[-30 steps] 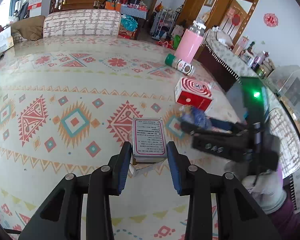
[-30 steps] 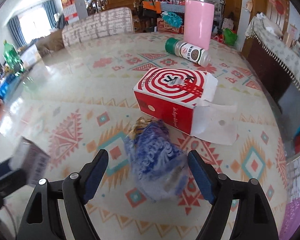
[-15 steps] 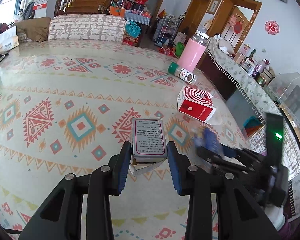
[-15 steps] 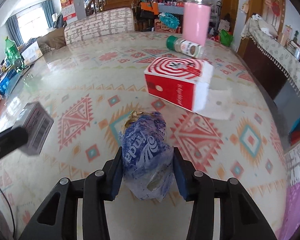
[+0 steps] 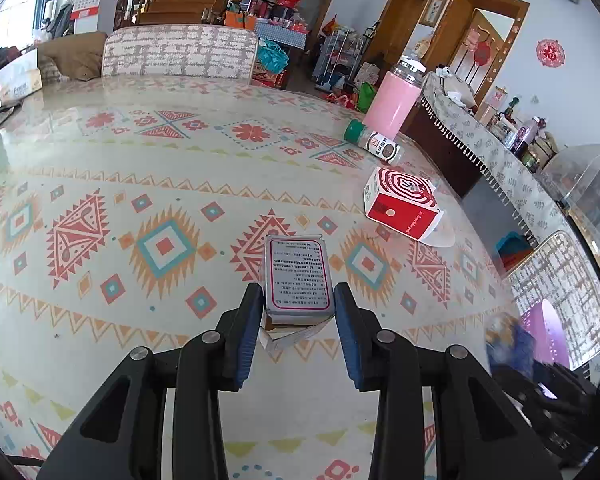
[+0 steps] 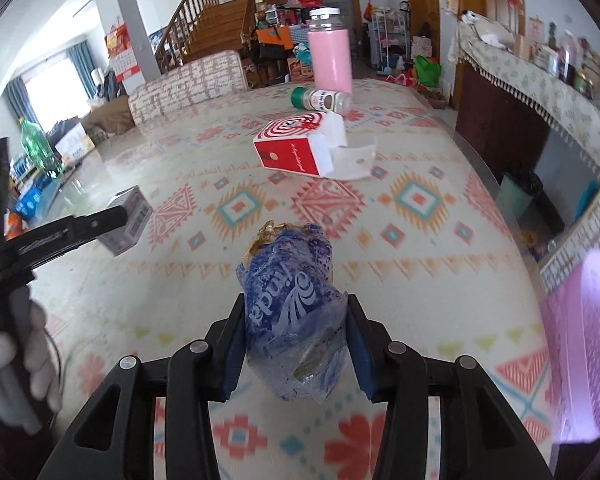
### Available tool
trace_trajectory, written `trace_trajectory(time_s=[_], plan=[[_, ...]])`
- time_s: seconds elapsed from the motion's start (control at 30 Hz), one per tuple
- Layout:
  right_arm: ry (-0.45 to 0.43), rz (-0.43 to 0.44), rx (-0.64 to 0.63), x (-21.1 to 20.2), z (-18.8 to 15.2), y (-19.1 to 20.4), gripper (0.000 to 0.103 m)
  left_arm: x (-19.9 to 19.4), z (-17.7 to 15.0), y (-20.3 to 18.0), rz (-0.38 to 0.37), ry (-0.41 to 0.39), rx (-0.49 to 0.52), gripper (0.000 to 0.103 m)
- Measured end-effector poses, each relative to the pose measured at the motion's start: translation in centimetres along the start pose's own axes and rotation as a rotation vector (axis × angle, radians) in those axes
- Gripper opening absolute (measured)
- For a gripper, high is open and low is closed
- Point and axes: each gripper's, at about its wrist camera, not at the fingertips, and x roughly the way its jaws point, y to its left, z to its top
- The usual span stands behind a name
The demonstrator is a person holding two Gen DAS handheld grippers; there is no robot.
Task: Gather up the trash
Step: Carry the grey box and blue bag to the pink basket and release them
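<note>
Left gripper (image 5: 296, 312) clamps grey box (image 5: 298, 276); right gripper (image 6: 296, 336) clamps blue bag (image 6: 294, 308); red box (image 6: 296, 148) lies ahead, nearer right.

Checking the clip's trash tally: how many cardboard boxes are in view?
2: a grey box clamped in the left gripper, and a red box lying open on the table. None seem hidden.

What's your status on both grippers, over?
Left gripper shut on small grey box. Right gripper shut on crumpled blue plastic bag. Red spiral-print carton and green-capped spice jar remain on table. Nothing blocking.
</note>
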Motion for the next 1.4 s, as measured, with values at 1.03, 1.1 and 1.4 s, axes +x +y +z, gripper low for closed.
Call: trace_trajectory(time_s=[1.03,1.1,1.4], plan=[[-0.16,-0.019,0.28,-9.4,-6.9,-12.7,0.049,-2.9,-2.8,-12.4,-0.12,-0.027,0.263,0.035],[-0.167,-0.026,0.306,-9.9,-7.4,-14.0,0.049,-2.8,-3.1,-14.4,-0.15,-0.015,0.292,0.035],[-0.217,-0.108,0.388,-13.4,-9.3,-19.6,0.049,-0.8,-4.9,-23.9,-0.271,0.059,0.425,0.035]])
